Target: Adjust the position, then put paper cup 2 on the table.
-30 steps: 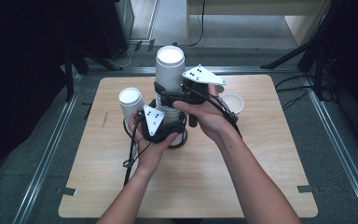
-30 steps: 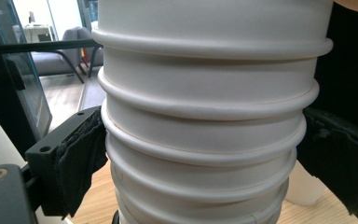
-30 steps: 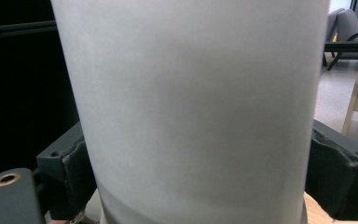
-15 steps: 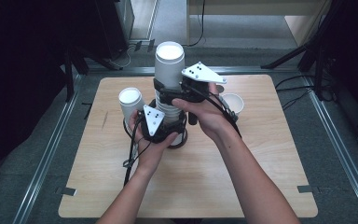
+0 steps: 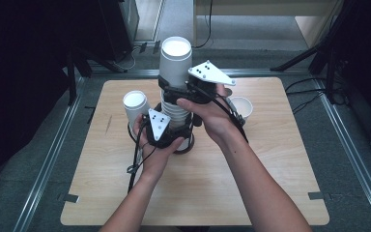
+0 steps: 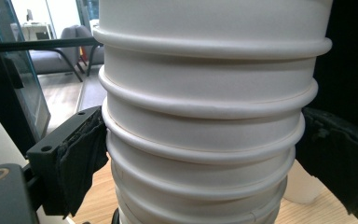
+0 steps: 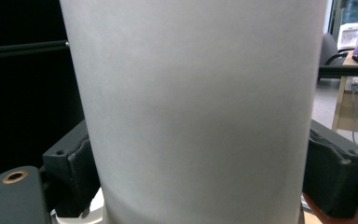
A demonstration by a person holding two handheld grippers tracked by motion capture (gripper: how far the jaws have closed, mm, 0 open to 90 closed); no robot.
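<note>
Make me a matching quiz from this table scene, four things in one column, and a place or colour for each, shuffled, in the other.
1. left gripper
2. right gripper
3. stack of cups
4. table

A. light wood
B. fingers on the smooth top cup
C. stands mid-table
D. fingers on the stack's ribbed lower rims

Pairs: 1-D, 2-B, 3-C, 4-A.

Note: the right gripper's fingers have just been closing, with the top cup between them.
</note>
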